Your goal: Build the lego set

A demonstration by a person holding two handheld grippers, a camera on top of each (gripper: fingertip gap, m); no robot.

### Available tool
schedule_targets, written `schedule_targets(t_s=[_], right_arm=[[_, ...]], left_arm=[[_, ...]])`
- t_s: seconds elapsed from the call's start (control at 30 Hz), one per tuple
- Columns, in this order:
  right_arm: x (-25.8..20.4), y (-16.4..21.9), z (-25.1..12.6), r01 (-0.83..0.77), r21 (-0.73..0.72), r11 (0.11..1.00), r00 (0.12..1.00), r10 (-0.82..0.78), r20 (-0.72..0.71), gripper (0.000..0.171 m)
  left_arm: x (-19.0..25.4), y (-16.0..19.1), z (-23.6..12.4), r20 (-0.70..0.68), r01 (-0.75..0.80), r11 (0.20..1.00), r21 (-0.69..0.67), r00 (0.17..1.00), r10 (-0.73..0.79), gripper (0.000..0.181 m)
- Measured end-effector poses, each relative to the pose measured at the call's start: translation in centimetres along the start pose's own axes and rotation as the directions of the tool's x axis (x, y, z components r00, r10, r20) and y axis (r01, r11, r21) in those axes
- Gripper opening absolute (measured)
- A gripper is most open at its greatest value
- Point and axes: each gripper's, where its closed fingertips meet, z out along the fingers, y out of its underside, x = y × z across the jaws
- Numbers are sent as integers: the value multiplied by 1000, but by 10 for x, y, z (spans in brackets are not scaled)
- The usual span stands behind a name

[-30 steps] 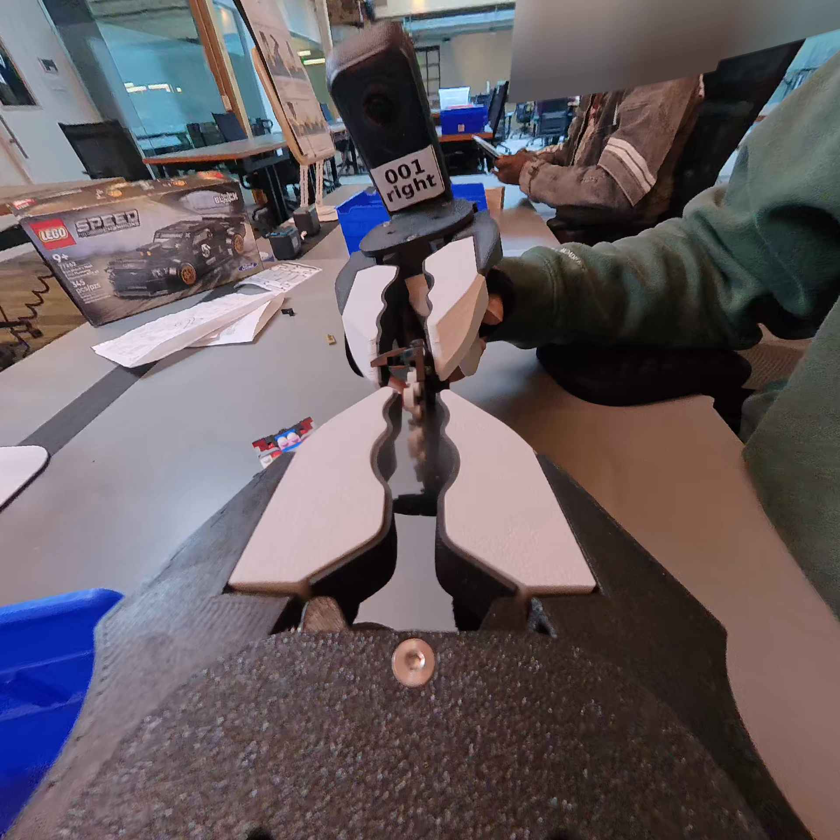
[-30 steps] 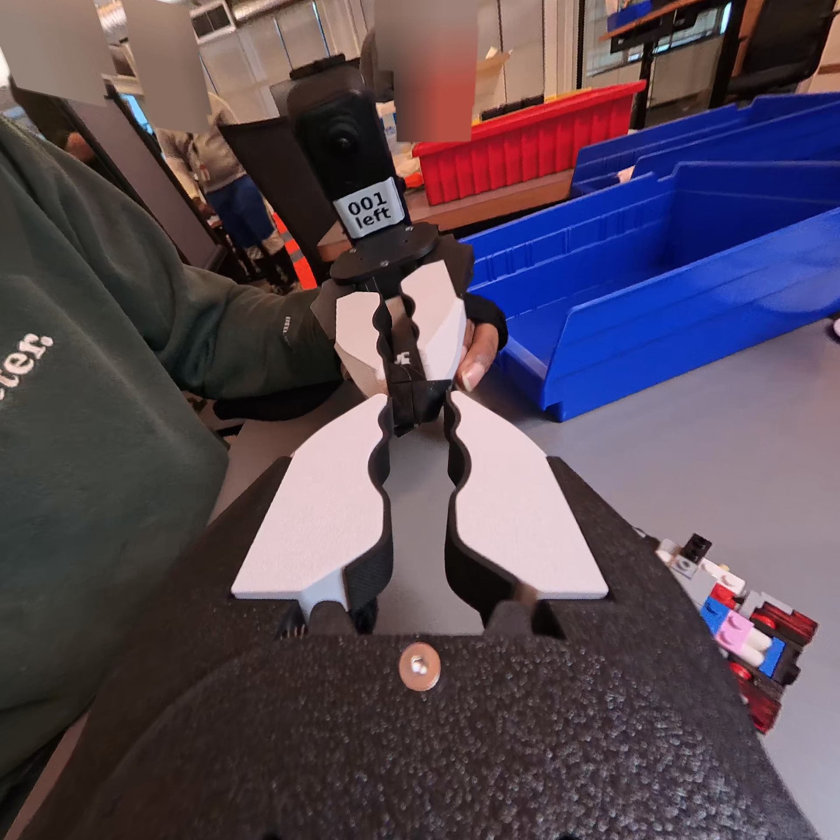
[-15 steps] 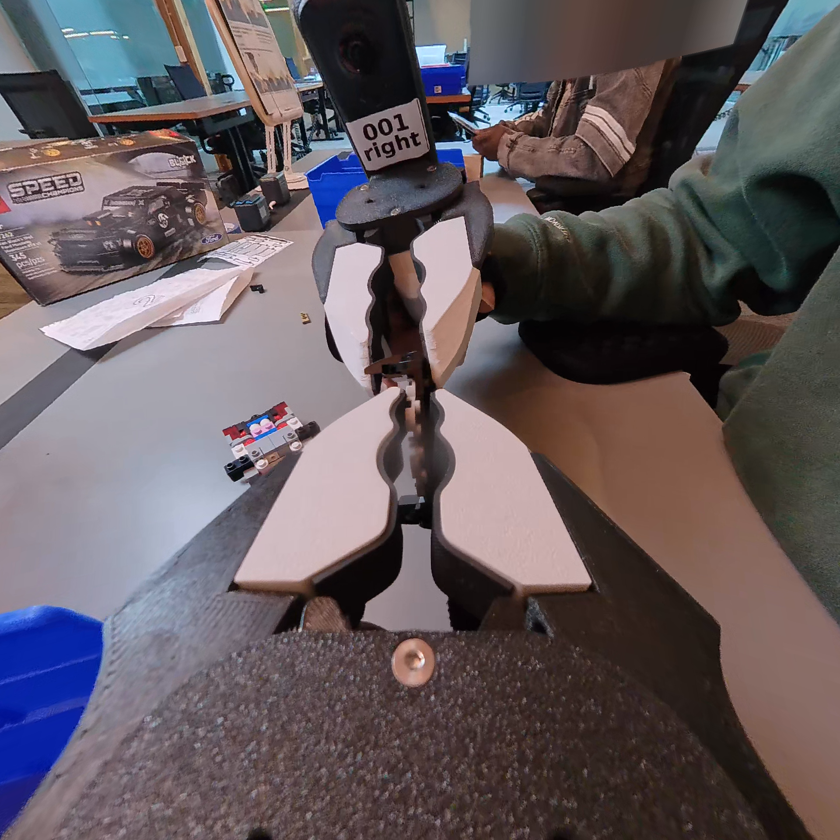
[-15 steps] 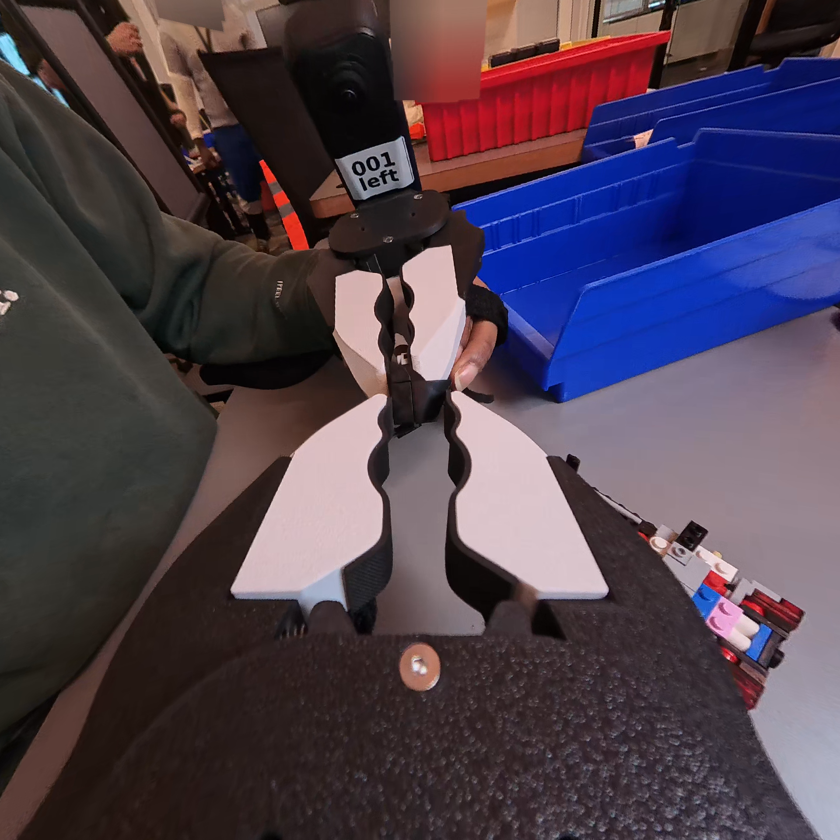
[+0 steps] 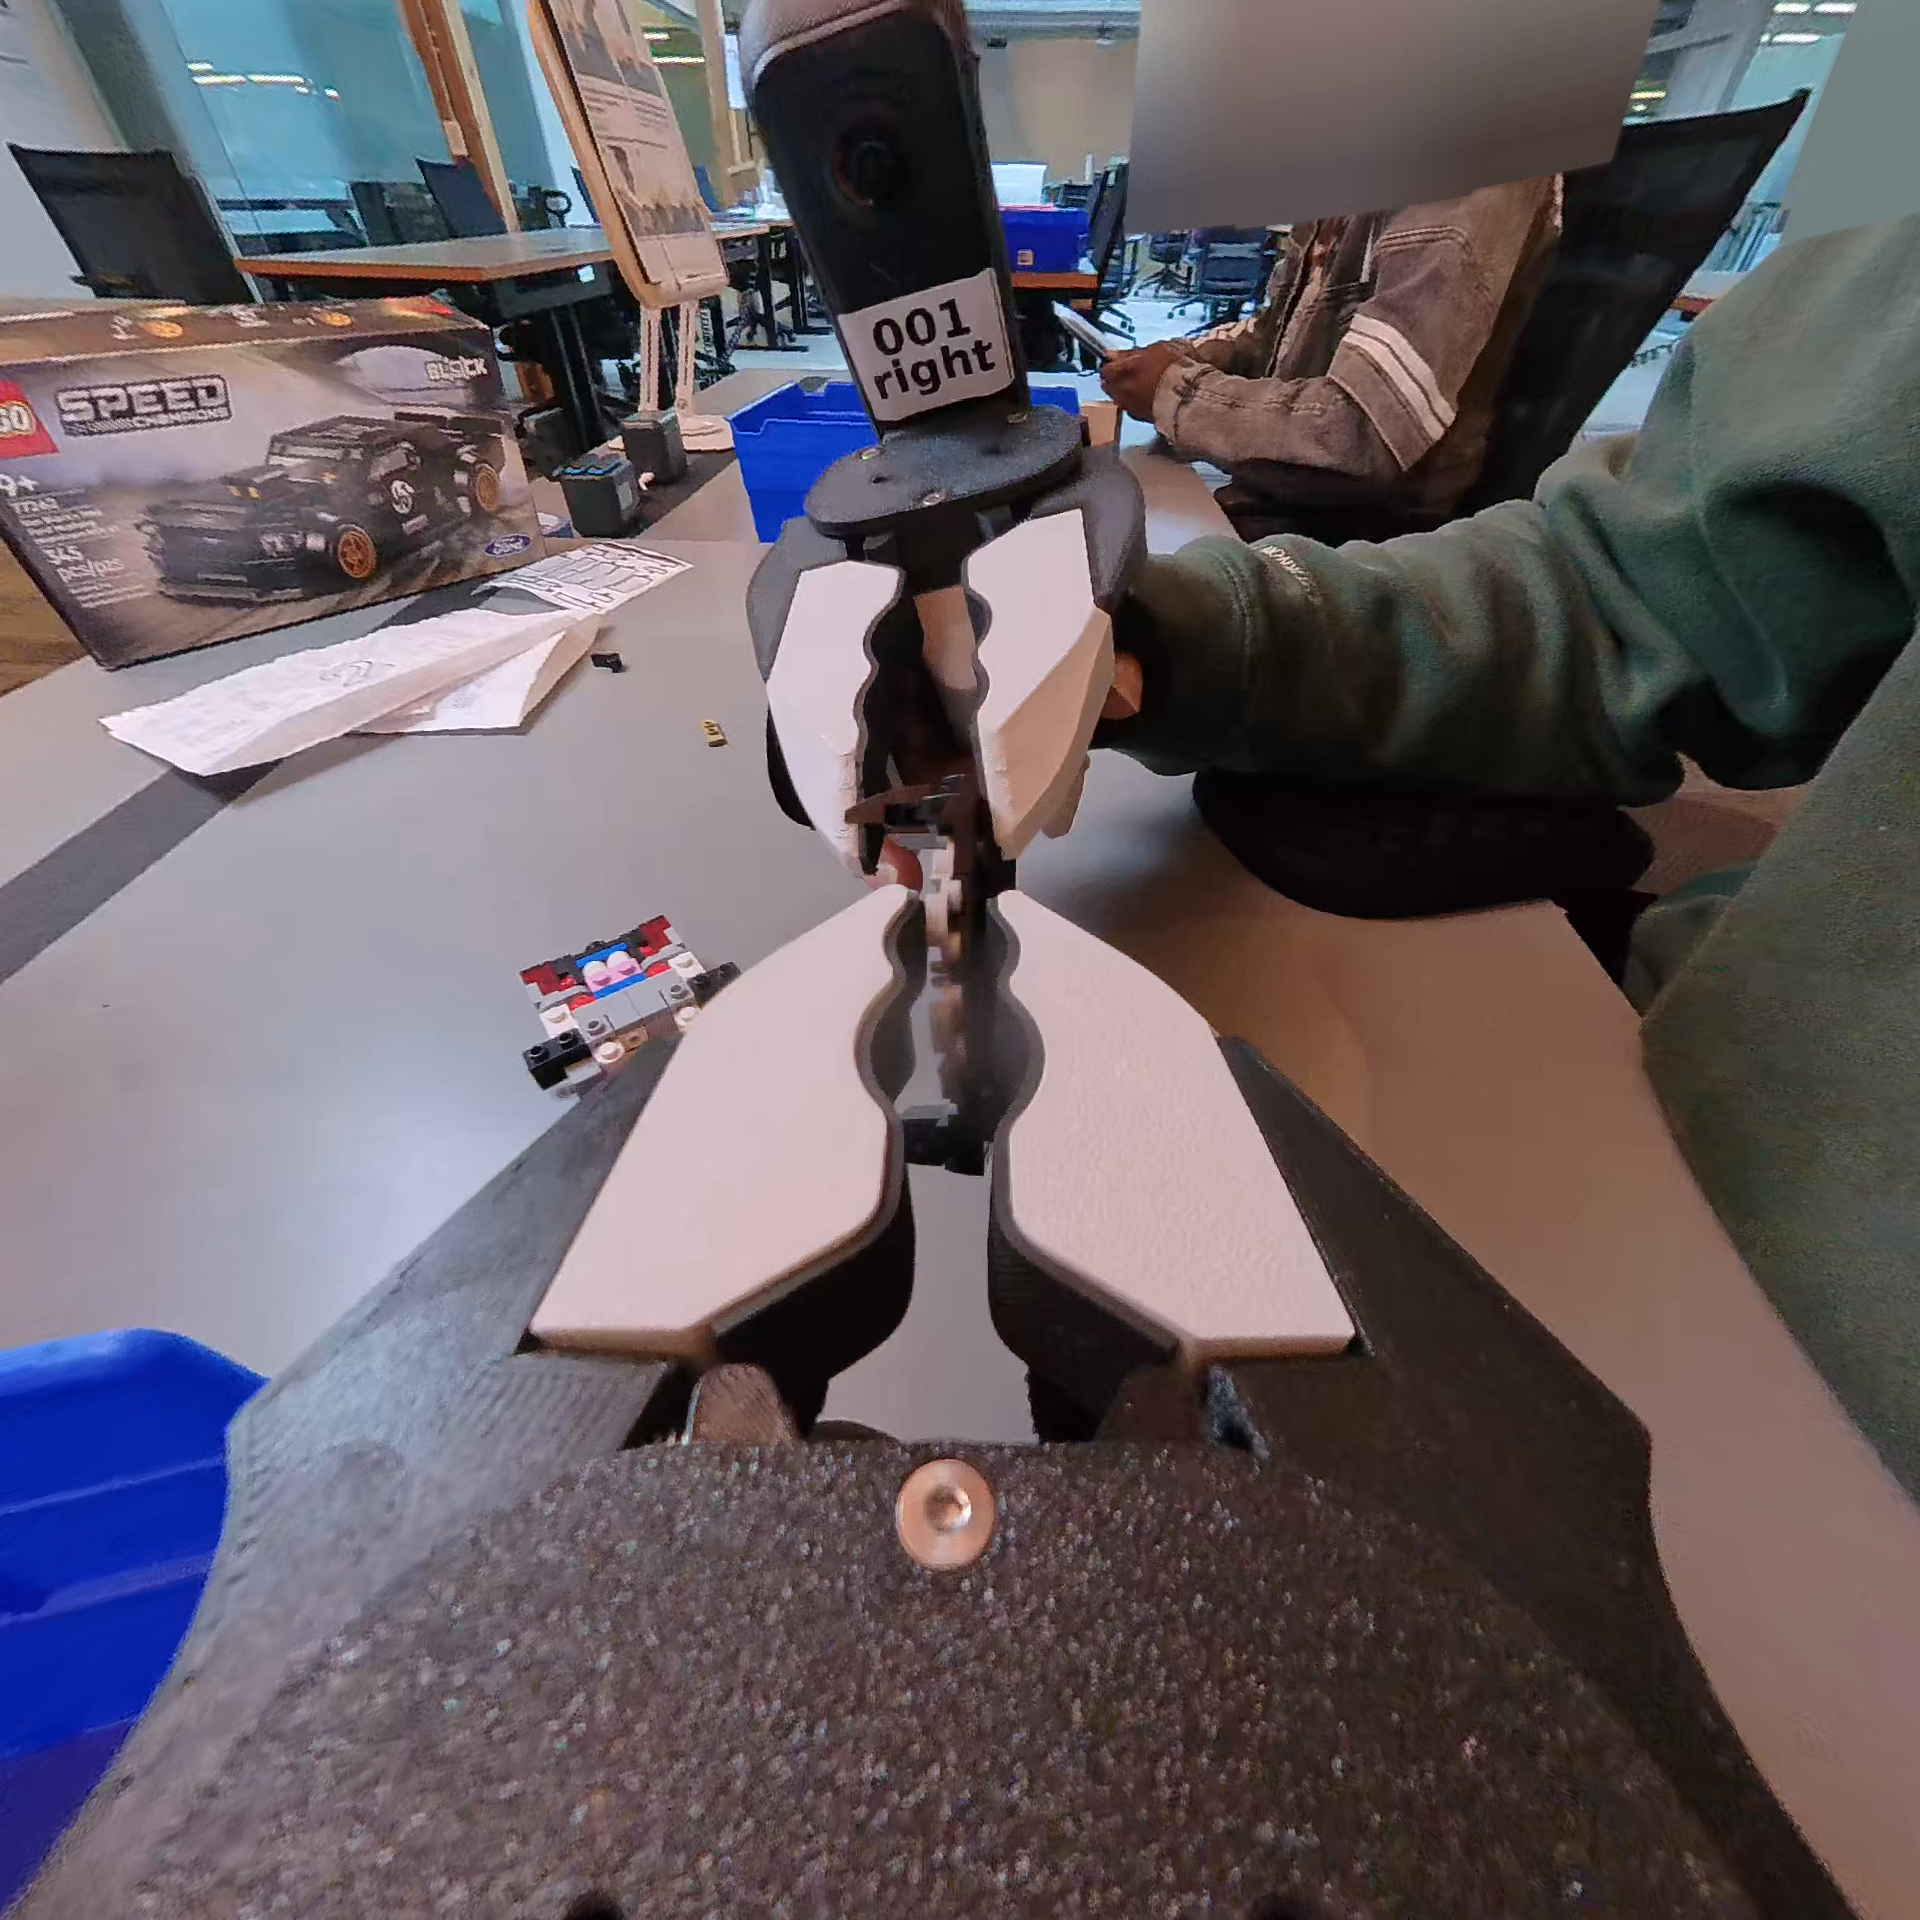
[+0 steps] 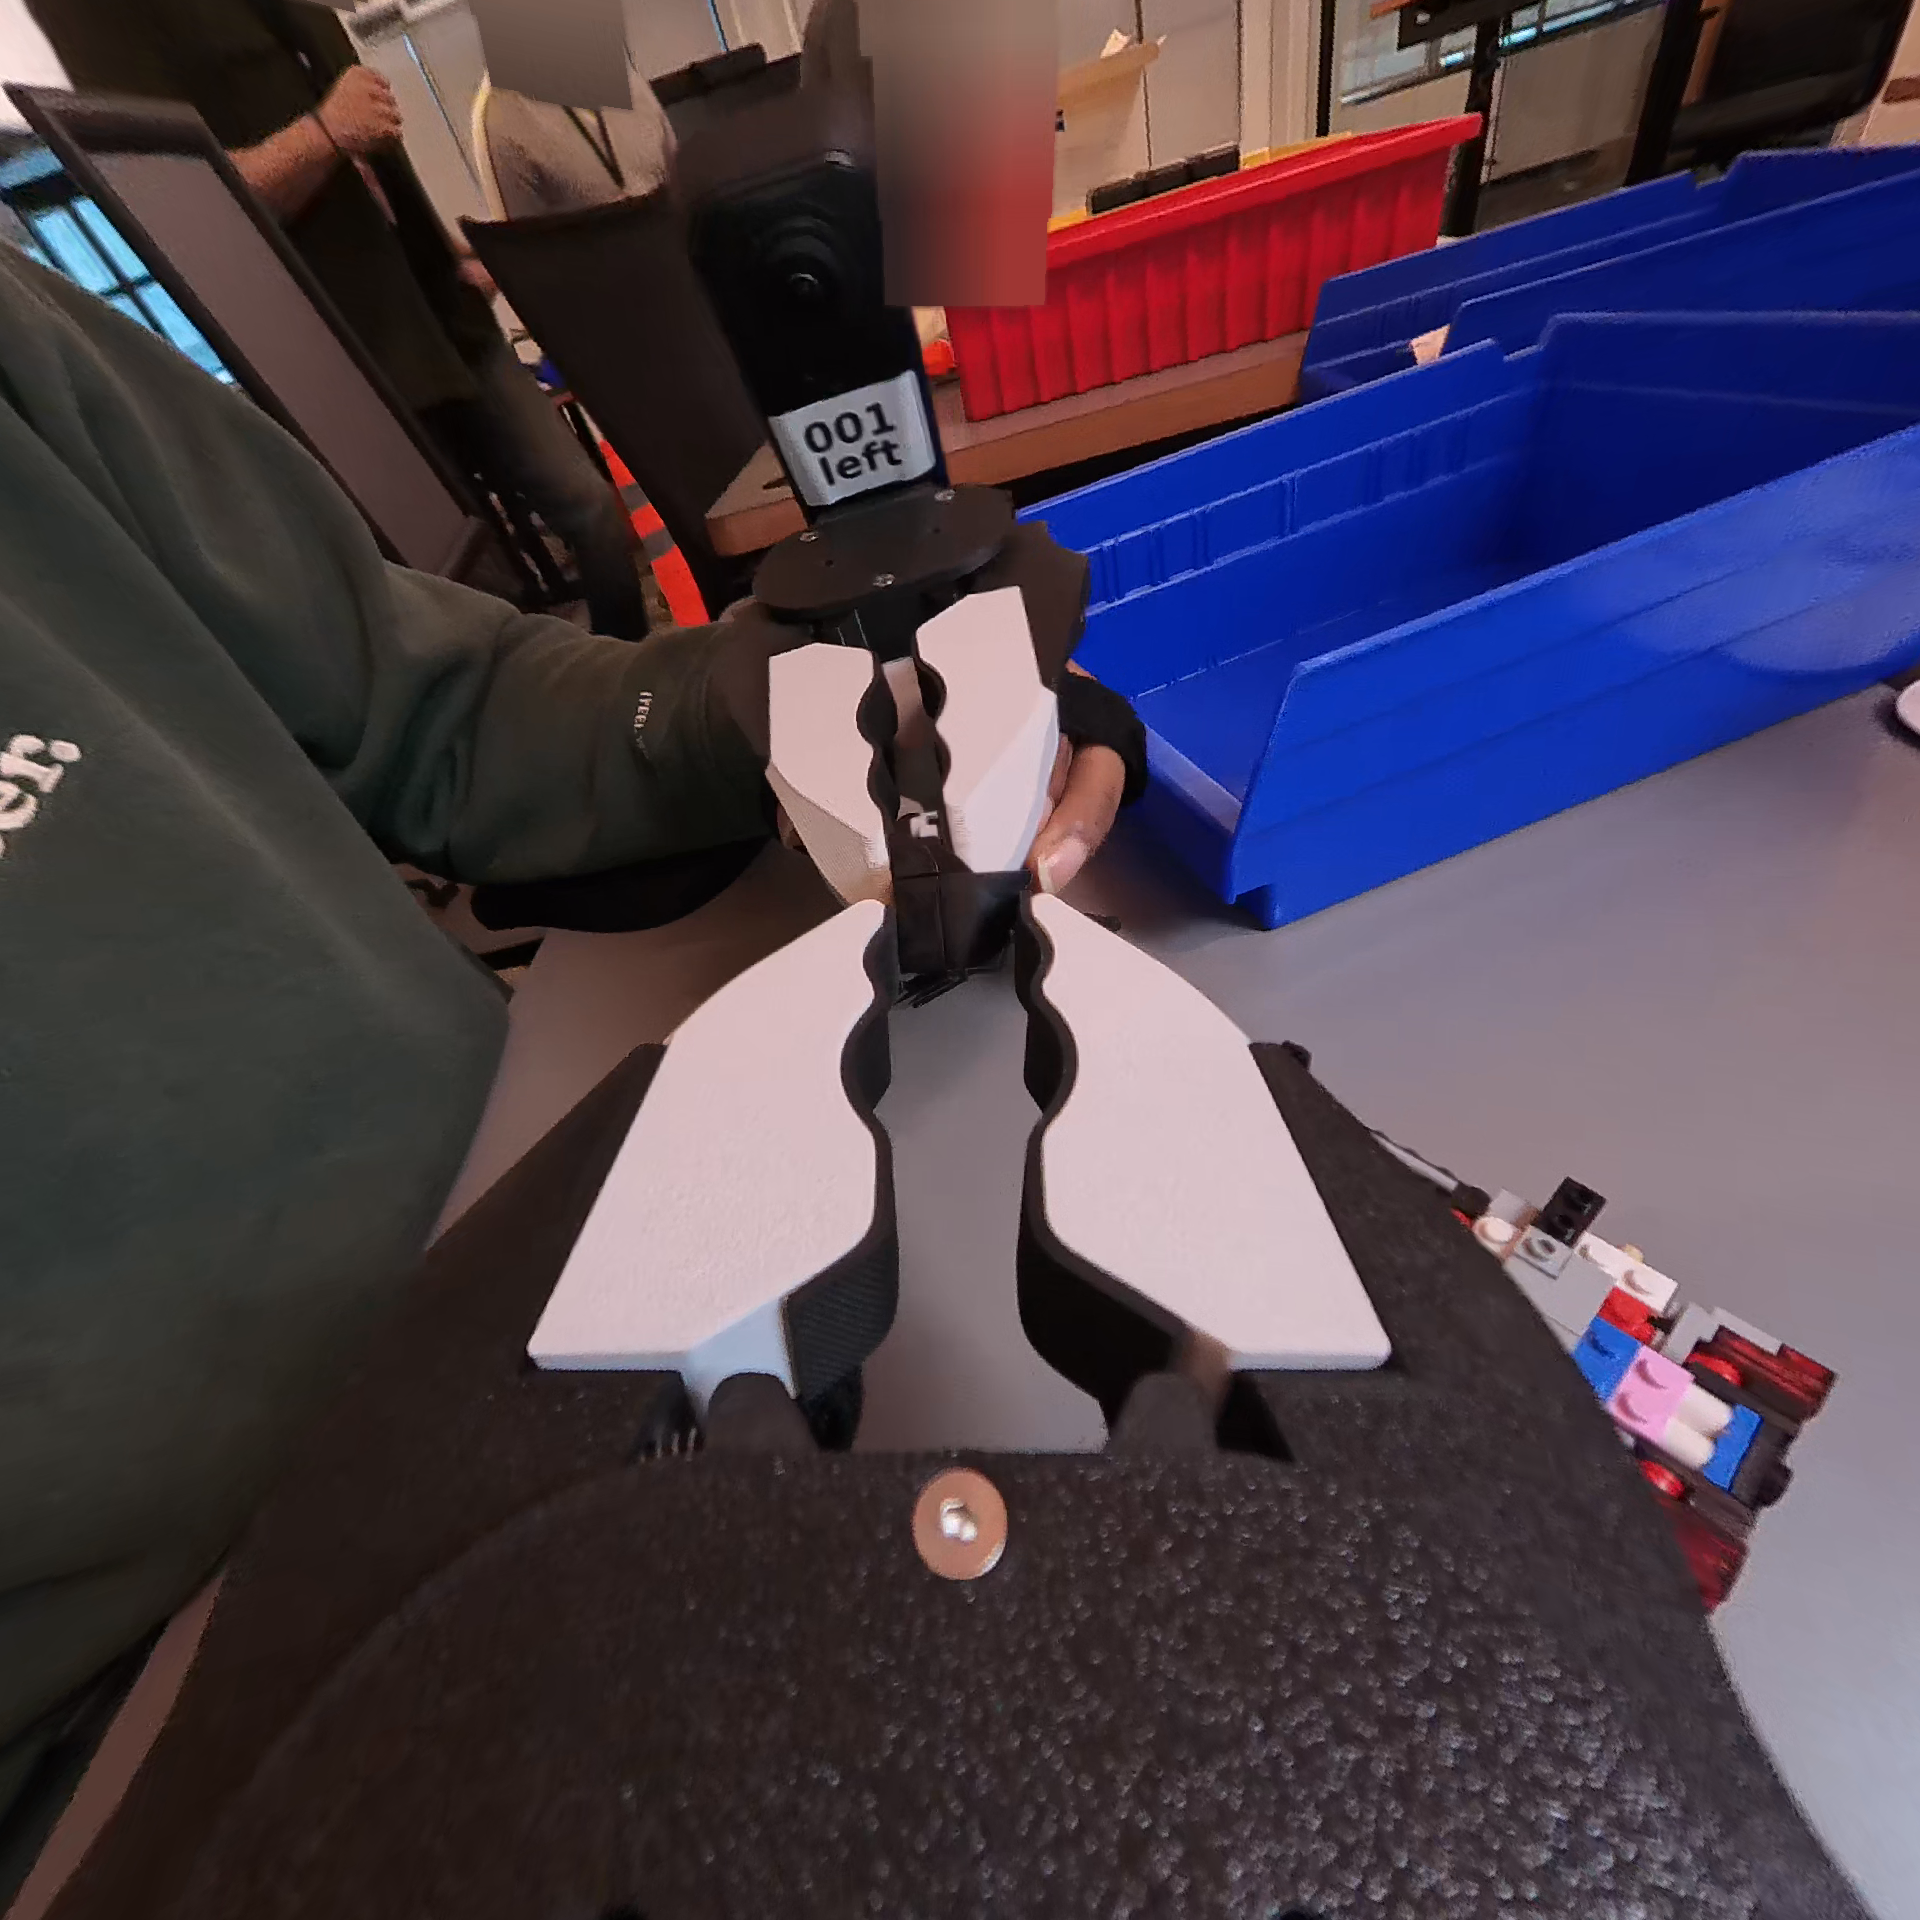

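Left wrist view: the left gripper [image 5: 951,914], with white fingers on a black textured body, has its jaws clenched on a thin black brick-built strip [image 5: 951,1049] that stands on edge between the fingers and runs forward past their tips. The right gripper [image 5: 930,842] faces it tip to tip, held by a hand in a dark green sleeve [image 5: 1455,644]; its jaws close on the far end of the same strip, where small grey, white and brown pieces show. Both grippers hang above a grey table [image 5: 312,935]. On the table, just left of the left gripper, lies a small flat assembly of red, blue, pink, grey and black bricks [image 5: 613,997]. Farther back lie folded white paper sheets [image 5: 364,686] and a dark cardboard box printed with a black car [image 5: 260,488]. A blue plastic bin [image 5: 94,1455] shows at the lower left edge.

Right wrist view: the right gripper [image 6: 956,940] grips the black strip [image 6: 940,914] at its fingertips, though the wider gap behind them stays open. The left gripper [image 6: 940,852] opposite clamps the strip's other end. The brick assembly [image 6: 1652,1351] lies on the table just right of the right gripper. Large blue plastic bins [image 6: 1507,623] stand behind, and a red bin [image 6: 1195,270] beyond them.
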Motion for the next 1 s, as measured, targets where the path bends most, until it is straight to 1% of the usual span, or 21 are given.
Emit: schedule_targets(t_s=[0.07, 0.13, 0.23, 0.3, 0.37, 0.4, 0.5, 0.7, 0.87, 0.93, 1.0], right_arm=[[0, 1, 0, -11, -8, 1000, 1000, 11, 8, 21], [2, 0, 1, 11, 3, 1000, 1000, -11, -14, 21], [6, -6, 1, 131, 16, 991, 987, -129, -96, 21], [10, -8, 2, 264, -26, 964, 947, -264, -184, 22], [13, -10, 2, 399, -74, 914, 875, -404, -267, 22], [14, -11, 1, 439, -96, 893, 847, -447, -286, 15], [12, -17, 1, 491, -98, 866, 809, -495, -316, 15], [11, -15, 1, 372, -33, 928, 893, -368, -258, 15], [3, -15, -3, 298, -14, 954, 938, -296, -182, 15], [-2, -8, -9, 269, -76, 960, 953, -277, -123, 15], [-8, 11, -21, 218, -203, 955, 971, -233, -51, 15]], left_arm=[[0, 2, 1, 5, -14, 1000, -22, 1000, 14, 8], [-2, 3, 1, 19, -13, 999, -43, 1000, 14, 7], [-7, 0, 0, 41, 25, 999, -45, 999, -23, 7], [-11, 0, -2, 48, 60, 997, -38, 997, -58, 8], [-14, 2, -4, 35, 113, 993, -33, 993, -112, 7], [-15, 3, -4, 27, 143, 989, -29, 989, -143, 7], [-14, -1, -4, 7, 174, 985, 8, 985, -174, 7], [-12, -1, -4, -13, 189, 982, 15, 982, -189, 6], [-9, -1, -4, -30, 161, 987, 16, 987, -160, 6], [-5, 2, -4, -51, 156, 988, 4, 987, -155, 6], [-1, 8, -1, -75, 172, 984, -37, 982, -174, 6]])
